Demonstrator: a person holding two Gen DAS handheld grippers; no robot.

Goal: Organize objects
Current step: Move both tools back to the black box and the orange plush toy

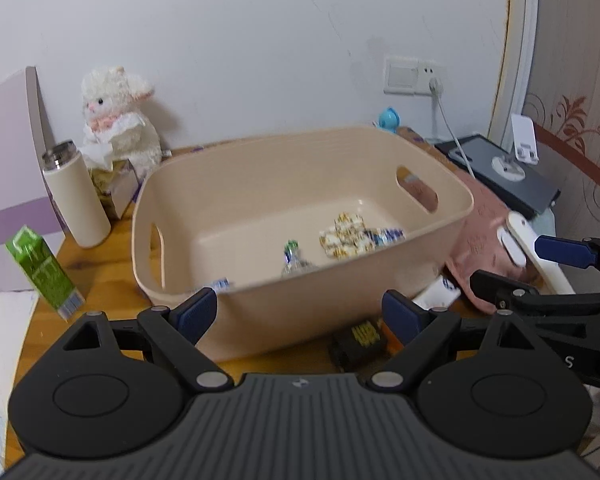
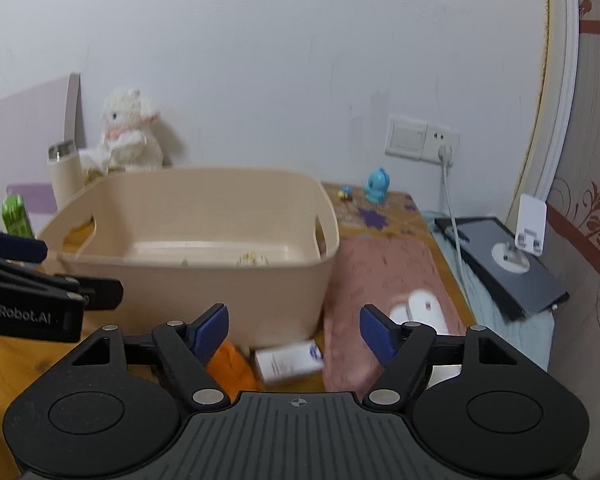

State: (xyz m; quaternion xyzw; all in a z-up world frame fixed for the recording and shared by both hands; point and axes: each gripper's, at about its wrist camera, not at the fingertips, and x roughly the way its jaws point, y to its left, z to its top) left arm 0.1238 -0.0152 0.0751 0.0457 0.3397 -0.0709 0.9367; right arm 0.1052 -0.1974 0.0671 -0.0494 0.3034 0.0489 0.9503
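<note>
- Left wrist view: my left gripper [image 1: 296,312] has its fingers spread wide with nothing between them, poised just short of the beige bin's [image 1: 300,300] near wall.
- The bin sits on the wooden surface [image 1: 100,280] and already holds several wrapped sweets [image 1: 356,236], so I judge part of the sorting done.
- Still outside it: a green carton [image 1: 44,272] at left, a dark packet [image 1: 360,340] against the bin's near wall beside my right-hand finger, and a white tube [image 1: 440,294] lying on its side past that.
- The other gripper comes in from the right; a white device [image 1: 532,252] lies near it on the pink cloth [image 1: 480,236]. I cannot tell contact.
- Right wrist view: my right gripper [image 2: 294,334] is also open and empty.
- The white tube [image 2: 288,360] lies just beyond the fingers, roughly centred between them, not touched.
- An orange item [image 2: 232,364] sits beside the left-hand finger; the white device [image 2: 420,308] lies behind the right-hand one.
- My read: the tube is nearest and looks next; plenty remains.
</note>
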